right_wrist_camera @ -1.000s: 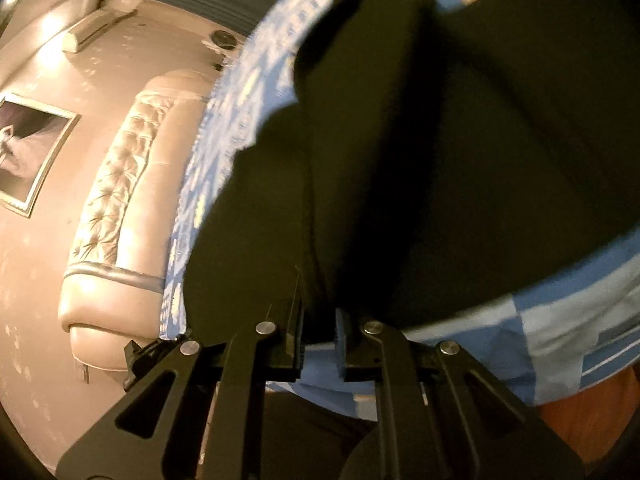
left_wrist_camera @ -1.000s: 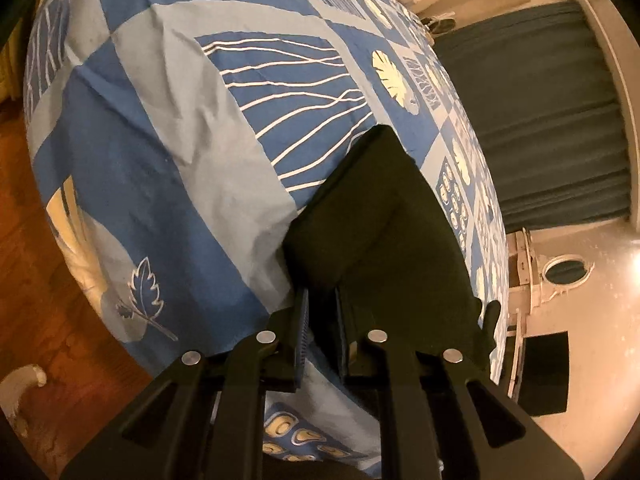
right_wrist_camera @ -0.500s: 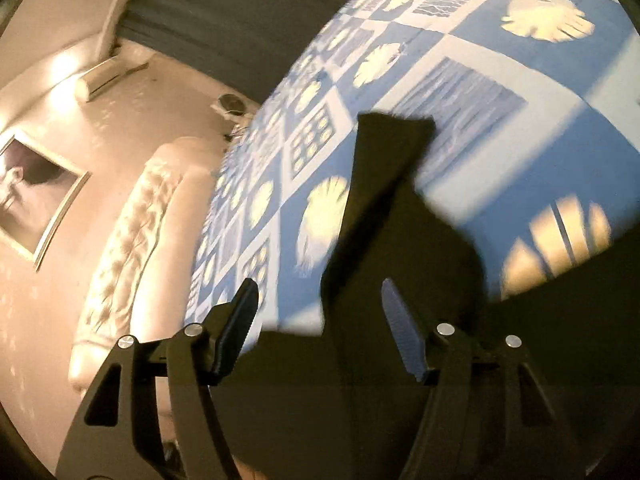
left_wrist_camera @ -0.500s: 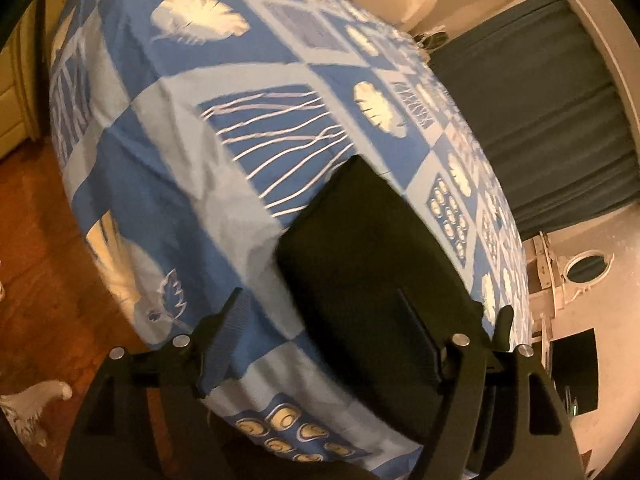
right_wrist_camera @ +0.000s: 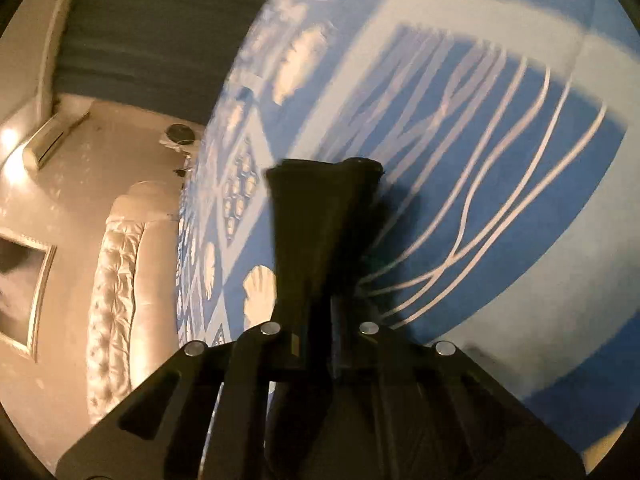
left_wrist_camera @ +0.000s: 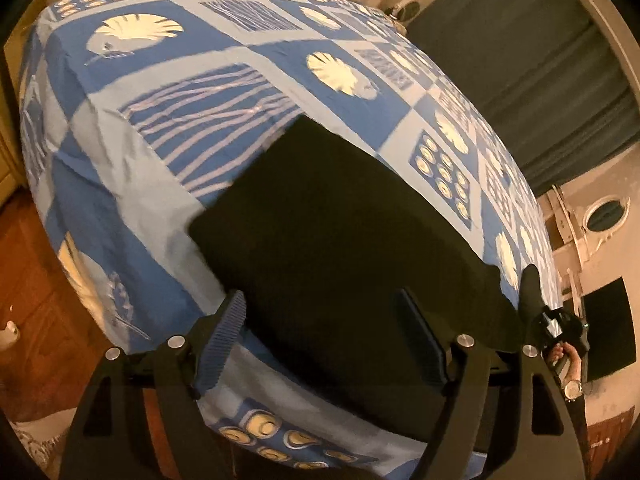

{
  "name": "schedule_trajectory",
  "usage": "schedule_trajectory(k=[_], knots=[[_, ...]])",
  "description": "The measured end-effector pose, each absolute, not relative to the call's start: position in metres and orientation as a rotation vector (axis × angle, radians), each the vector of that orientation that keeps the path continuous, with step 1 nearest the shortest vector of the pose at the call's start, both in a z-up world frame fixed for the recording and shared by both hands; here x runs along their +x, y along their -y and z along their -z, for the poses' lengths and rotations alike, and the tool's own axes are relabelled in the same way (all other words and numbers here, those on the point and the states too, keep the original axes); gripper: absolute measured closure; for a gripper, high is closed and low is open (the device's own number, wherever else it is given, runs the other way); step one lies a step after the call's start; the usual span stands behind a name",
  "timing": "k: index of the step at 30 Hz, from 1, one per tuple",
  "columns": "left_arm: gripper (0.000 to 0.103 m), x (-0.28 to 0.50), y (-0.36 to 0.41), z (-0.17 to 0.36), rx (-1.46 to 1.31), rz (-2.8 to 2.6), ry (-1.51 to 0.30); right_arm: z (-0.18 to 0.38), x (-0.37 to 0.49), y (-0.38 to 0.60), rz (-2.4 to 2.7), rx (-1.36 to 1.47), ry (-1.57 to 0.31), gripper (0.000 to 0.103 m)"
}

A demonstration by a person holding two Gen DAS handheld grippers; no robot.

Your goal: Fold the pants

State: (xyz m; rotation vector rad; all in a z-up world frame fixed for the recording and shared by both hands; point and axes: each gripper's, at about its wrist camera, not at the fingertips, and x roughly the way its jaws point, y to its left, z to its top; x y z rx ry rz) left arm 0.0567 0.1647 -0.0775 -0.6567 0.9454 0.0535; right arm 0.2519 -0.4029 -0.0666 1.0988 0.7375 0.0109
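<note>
On the bed (left_wrist_camera: 120, 208), your left gripper (left_wrist_camera: 324, 340) is spread over the pants (left_wrist_camera: 340, 232); your right gripper (right_wrist_camera: 320, 320) pinches them, lifting for a fold.

Blue patterned bedspread (left_wrist_camera: 168, 184), dark curtain (left_wrist_camera: 532, 64), tufted headboard (right_wrist_camera: 116, 280).

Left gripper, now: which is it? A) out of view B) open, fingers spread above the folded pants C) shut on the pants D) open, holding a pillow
B: the left gripper has its fingers wide apart with nothing pinched between them, and the folded black pants lie flat on the blue bedspread beyond.
</note>
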Motion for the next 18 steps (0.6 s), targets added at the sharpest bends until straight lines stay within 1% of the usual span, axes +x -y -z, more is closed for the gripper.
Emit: schedule_trajectory(k=[2,5,10,14,18], knots=[[0.027,0.057,-0.157,0.075,-0.636,-0.042,-0.949,0.046,0.233,0.410,-0.044,1.064,-0.701,0.096],[0.027,0.057,-0.146,0.071,-0.615,-0.035,-0.949,-0.001,0.181,0.428,-0.077,0.968,-0.632,0.096],[0.027,0.058,-0.126,0.066,-0.586,-0.013,-0.961,-0.047,0.087,0.476,-0.045,0.845,-0.574,0.097],[0.026,0.060,-0.108,0.061,-0.567,0.018,-0.965,-0.037,0.016,0.526,0.030,0.892,-0.595,0.097],[0.026,0.061,-0.087,0.051,-0.479,0.069,-0.958,0.008,-0.049,0.571,0.154,0.965,-0.666,0.097]])
